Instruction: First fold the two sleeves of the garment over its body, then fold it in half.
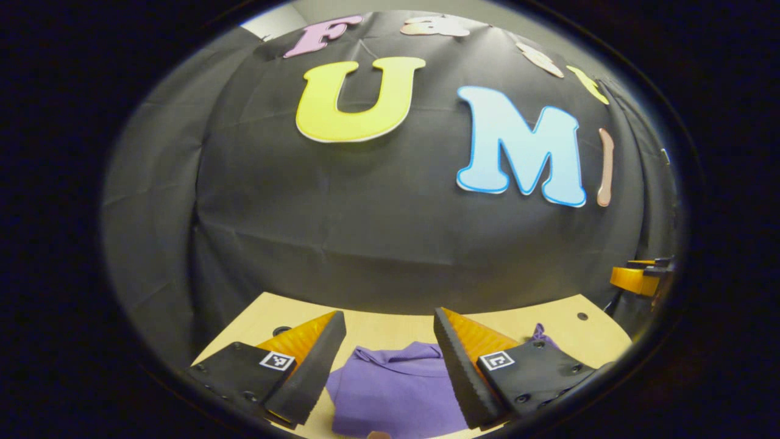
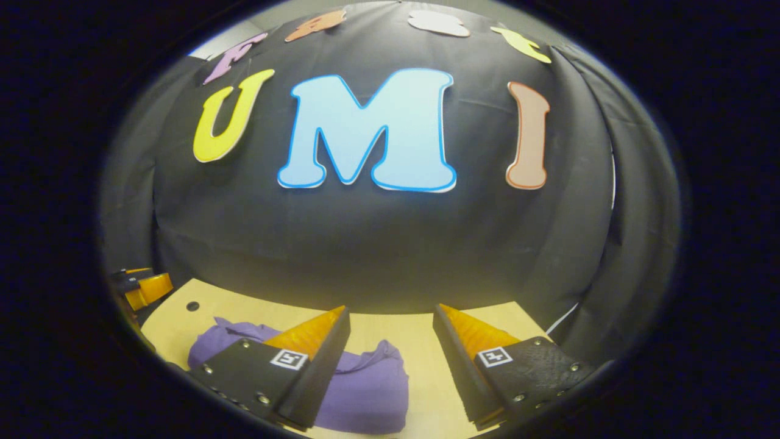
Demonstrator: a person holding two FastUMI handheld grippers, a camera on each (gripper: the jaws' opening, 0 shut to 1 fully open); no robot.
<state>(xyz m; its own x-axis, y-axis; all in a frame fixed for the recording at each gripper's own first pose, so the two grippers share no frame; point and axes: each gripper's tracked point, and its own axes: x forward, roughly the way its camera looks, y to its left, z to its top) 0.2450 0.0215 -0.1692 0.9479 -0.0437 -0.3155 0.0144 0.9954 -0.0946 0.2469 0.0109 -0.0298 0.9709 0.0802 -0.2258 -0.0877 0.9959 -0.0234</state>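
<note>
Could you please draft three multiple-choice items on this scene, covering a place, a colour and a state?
1. Where does the garment lie?
A. on the wooden table
B. hanging on the wall
C. on the floor

2. What colour is the garment?
A. green
B. purple
C. white

3. How do the jaws of the left gripper and right gripper stand?
A. both clamped on cloth
B. one open, one shut
C. both open, holding nothing

Answers:
1 A, the cloth rests on the light wooden top.
2 B, it is purple in both views.
3 C, a wide gap separates each pair of fingers.
</note>
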